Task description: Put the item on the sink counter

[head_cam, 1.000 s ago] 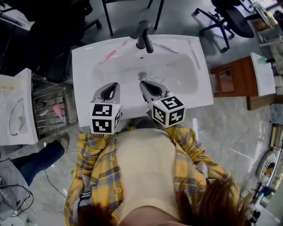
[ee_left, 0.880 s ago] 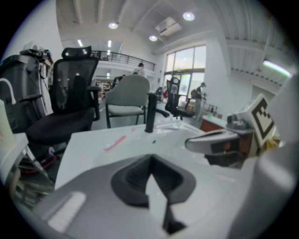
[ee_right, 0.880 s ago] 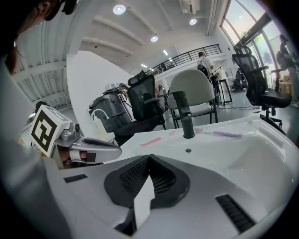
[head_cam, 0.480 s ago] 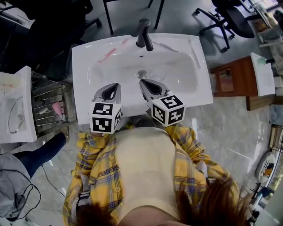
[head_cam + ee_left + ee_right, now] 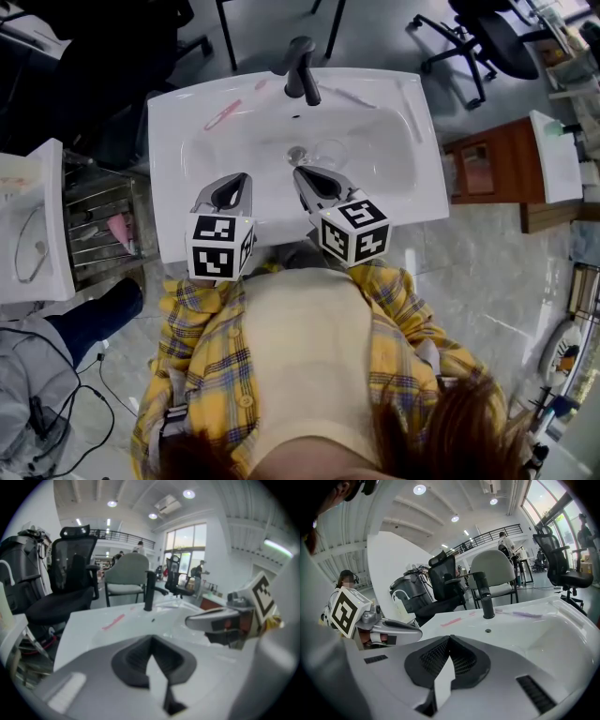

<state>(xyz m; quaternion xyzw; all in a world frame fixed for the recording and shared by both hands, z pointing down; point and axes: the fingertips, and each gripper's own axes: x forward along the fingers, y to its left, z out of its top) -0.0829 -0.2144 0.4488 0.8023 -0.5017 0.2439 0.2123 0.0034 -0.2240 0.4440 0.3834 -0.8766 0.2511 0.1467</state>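
Seemingly, nothing is being carried. Left of the faucet (image 5: pixel 302 70), a pink toothbrush (image 5: pixel 223 114) is laid flat on the counter of the sink (image 5: pixel 178 141), clear of the basin. In front of the faucet and slightly to its left, the left gripper (image 5: pixel 244 178) is held over the near rim, jaws pressed together and empty. Directly in front of the faucet, the right gripper (image 5: pixel 298 172) is held likewise, closed on nothing. Its tips are aimed at a faintly seen clear cup (image 5: pixel 330 152) by the drain, which is judged to be the item, hence probably this nearness. Right of the faucet, a pale toothbrush (image 5: pixel 352 97) is laid on the counter.
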